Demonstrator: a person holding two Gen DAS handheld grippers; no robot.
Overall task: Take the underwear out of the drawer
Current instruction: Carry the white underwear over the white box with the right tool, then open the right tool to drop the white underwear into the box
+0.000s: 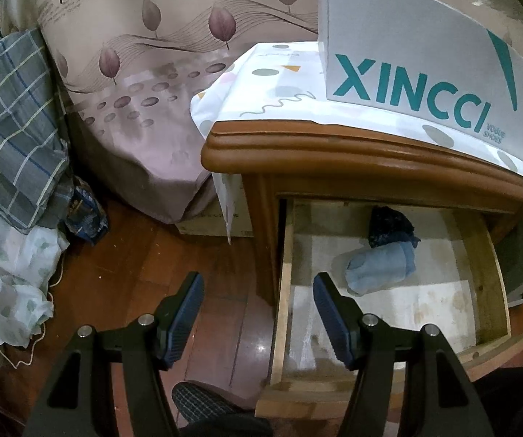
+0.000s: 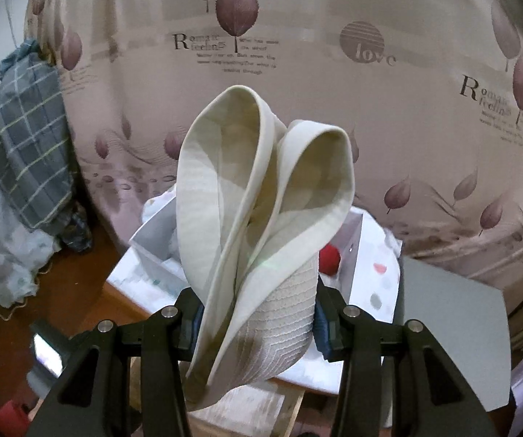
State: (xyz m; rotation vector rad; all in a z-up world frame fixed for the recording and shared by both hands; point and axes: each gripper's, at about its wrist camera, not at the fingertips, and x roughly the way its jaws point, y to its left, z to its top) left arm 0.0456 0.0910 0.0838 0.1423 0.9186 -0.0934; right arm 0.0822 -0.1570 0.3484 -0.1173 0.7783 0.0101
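In the left wrist view the wooden nightstand's drawer [image 1: 487, 255] stands pulled open. A rolled light blue garment [image 1: 381, 267] and a dark blue garment [image 1: 389, 224] lie inside it. My left gripper [image 1: 258, 287] is open and empty, hovering over the drawer's left front corner. In the right wrist view my right gripper [image 2: 258, 313] is shut on a cream-white pair of underwear [image 2: 261, 225], held up in the air above the nightstand, its bands looping upward.
A grey XINCCI shoe box [image 1: 425, 69] stands on the cloth-covered nightstand top [image 1: 334, 145]. An open white box [image 2: 159, 247] with a red item [image 2: 329, 258] sits below the right gripper. The bed [image 1: 145, 73], plaid bedding [image 1: 14, 123] and wood floor [image 1: 145, 273] lie to the left.
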